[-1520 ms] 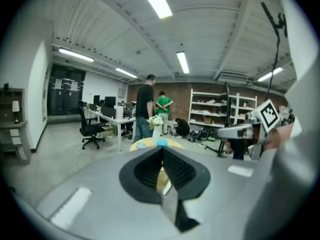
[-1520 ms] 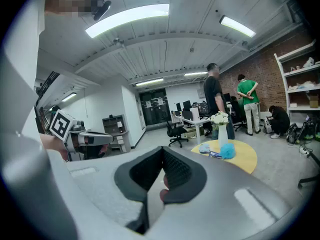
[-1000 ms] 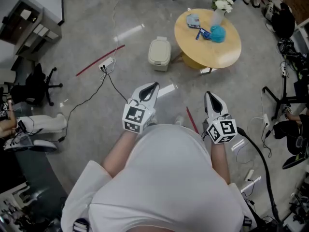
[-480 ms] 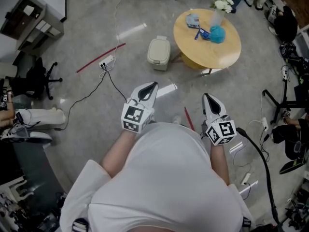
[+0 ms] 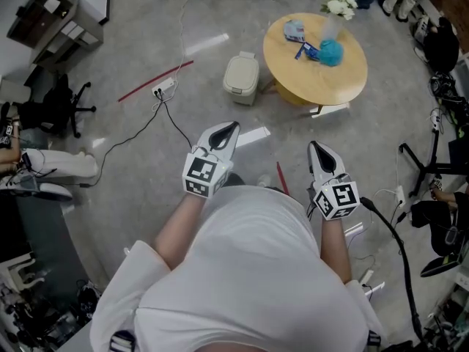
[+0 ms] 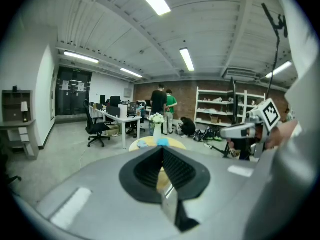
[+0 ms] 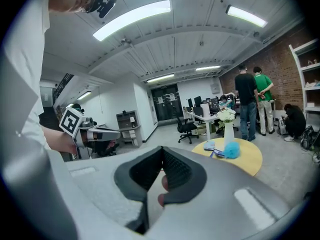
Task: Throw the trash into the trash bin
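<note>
A beige lidded trash bin (image 5: 241, 78) stands on the floor just left of a round yellow table (image 5: 344, 79). On the table lie a crumpled pale-blue piece (image 5: 294, 29), a blue wrapper (image 5: 308, 50) and a teal fluffy ball (image 5: 330, 51). My left gripper (image 5: 232, 126) and right gripper (image 5: 314, 146) hover in front of my body, well short of the bin and table, both shut and empty. The left gripper (image 6: 161, 148) points at the table (image 6: 172, 143). The right gripper (image 7: 161, 148) has the table (image 7: 250, 159) and teal ball (image 7: 231, 150) off to its right.
A vase of white flowers (image 5: 333, 9) stands on the table. Cables and a power strip (image 5: 164, 88) run over the floor at left, with red sticks (image 5: 155, 81) nearby. An office chair (image 5: 55, 108) sits far left; stands and cables crowd the right. People (image 7: 252, 101) stand beyond the table.
Both grippers have drifted slightly forward with my body over the floor. Their jaws stayed shut and nothing was picked up.
</note>
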A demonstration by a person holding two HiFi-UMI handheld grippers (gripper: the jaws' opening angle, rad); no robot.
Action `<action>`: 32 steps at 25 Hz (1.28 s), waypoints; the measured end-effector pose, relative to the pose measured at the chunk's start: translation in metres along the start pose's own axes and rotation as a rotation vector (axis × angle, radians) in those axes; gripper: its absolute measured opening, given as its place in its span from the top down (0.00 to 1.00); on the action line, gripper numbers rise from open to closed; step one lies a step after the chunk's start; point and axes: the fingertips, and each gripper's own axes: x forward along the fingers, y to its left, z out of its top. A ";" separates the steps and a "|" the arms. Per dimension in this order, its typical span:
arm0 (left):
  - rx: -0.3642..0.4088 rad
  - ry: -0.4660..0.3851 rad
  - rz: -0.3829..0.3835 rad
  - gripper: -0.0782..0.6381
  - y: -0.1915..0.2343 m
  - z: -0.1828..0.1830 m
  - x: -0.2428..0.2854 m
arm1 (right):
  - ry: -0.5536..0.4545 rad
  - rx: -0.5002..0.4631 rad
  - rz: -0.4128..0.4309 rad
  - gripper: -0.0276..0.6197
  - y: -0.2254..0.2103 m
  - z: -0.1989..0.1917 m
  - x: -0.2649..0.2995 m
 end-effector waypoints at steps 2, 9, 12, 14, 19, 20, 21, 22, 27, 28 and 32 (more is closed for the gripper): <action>0.006 0.000 -0.003 0.89 -0.005 0.000 0.003 | 0.011 -0.008 0.012 0.96 -0.001 -0.003 0.000; 0.022 0.014 -0.004 0.88 -0.010 -0.002 0.012 | 0.035 0.020 0.026 0.96 -0.011 -0.008 0.007; 0.022 0.015 0.002 0.88 -0.002 0.002 0.015 | 0.034 0.025 0.028 0.96 -0.012 -0.006 0.015; 0.019 0.021 -0.001 0.89 0.006 0.002 0.018 | 0.031 0.031 0.024 0.96 -0.012 -0.005 0.023; 0.034 0.033 -0.031 0.89 0.030 0.004 0.034 | 0.021 0.046 -0.001 0.96 -0.018 0.002 0.050; 0.039 0.032 -0.038 0.89 0.035 0.006 0.038 | 0.019 0.049 -0.006 0.96 -0.019 0.005 0.056; 0.043 0.032 -0.045 0.89 0.041 0.007 0.041 | 0.016 0.053 -0.010 0.96 -0.019 0.007 0.061; 0.044 0.032 -0.052 0.89 0.046 0.008 0.043 | 0.013 0.055 -0.014 0.96 -0.018 0.010 0.067; 0.041 0.026 -0.067 0.89 0.075 0.016 0.055 | 0.015 0.058 -0.031 0.96 -0.017 0.017 0.095; 0.043 0.027 -0.073 0.88 0.080 0.018 0.057 | 0.015 0.058 -0.036 0.96 -0.018 0.018 0.101; 0.053 0.048 -0.105 0.89 0.099 0.016 0.071 | 0.019 0.057 -0.051 0.96 -0.019 0.022 0.124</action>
